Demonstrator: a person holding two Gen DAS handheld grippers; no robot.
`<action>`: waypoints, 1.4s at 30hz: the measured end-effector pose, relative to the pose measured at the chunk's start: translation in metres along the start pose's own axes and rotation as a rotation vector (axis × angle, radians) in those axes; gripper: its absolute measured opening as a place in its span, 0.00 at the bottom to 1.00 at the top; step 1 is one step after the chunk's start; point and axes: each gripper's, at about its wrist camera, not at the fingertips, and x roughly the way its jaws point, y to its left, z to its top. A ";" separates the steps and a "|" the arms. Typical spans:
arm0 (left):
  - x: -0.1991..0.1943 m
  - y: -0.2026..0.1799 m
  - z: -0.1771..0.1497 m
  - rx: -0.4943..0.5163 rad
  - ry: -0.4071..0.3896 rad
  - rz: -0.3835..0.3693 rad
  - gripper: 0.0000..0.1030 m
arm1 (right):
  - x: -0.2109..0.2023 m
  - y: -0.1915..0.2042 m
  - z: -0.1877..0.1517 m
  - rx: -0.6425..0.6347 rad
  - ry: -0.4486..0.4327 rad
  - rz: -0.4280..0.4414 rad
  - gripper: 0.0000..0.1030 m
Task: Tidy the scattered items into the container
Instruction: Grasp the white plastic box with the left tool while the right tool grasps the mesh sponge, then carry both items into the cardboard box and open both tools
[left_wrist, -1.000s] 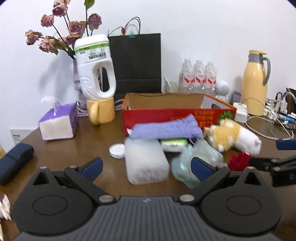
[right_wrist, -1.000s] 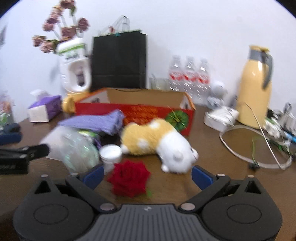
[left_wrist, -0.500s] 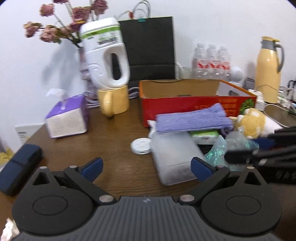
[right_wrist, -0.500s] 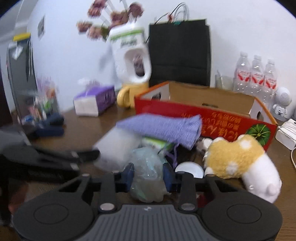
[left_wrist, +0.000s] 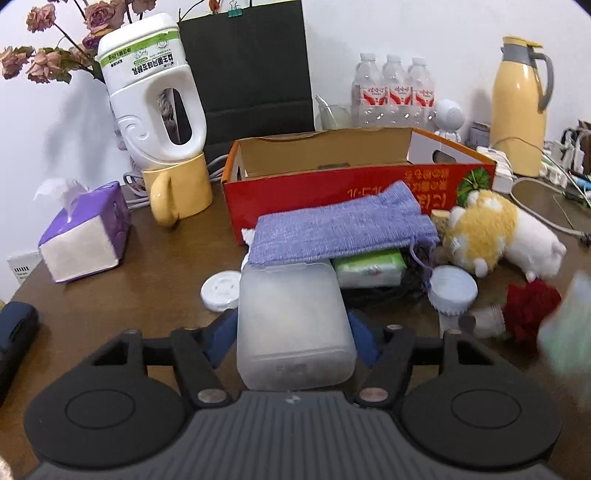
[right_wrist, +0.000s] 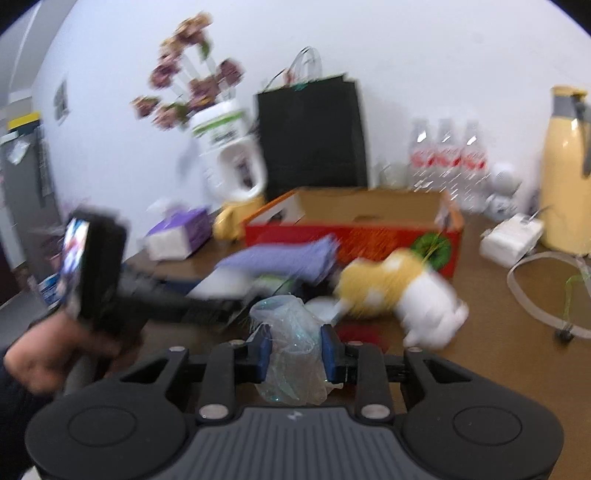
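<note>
1. Frosted box (left_wrist: 293, 325): translucent plastic, matt and smooth;
2. Crumpled bag (right_wrist: 291, 349): thin clear plastic film, glossy and wrinkled;
3. Purple cloth (left_wrist: 343, 227): knitted fabric, rough weave;
4. Plush toy (left_wrist: 495, 232): fluffy yellow and white pile;
5. Red box (left_wrist: 354, 184): printed cardboard outside, plain brown inside;
6. Table (left_wrist: 155, 277): dark wood, slight sheen;
7. Yellow mug (left_wrist: 181, 192): smooth and matt;
8. Left gripper (left_wrist: 293, 334): matt black plastic, ribbed grey base.

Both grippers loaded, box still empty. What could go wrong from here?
1. The purple cloth overlaps the far edge of the frosted plastic case in the left gripper; lifting may drag it.
2. The right gripper pinches only a thin clear plastic bag, which may slip before reaching the red box.
</note>
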 end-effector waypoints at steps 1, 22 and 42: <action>-0.007 0.001 -0.004 -0.005 0.004 0.009 0.65 | -0.001 0.005 -0.007 -0.011 0.015 0.010 0.26; -0.107 -0.053 -0.064 0.078 -0.023 -0.006 0.84 | -0.016 0.001 -0.049 0.006 -0.022 -0.091 0.82; -0.105 -0.042 -0.063 -0.038 0.002 -0.069 0.65 | -0.001 0.018 -0.039 -0.061 0.016 -0.059 0.26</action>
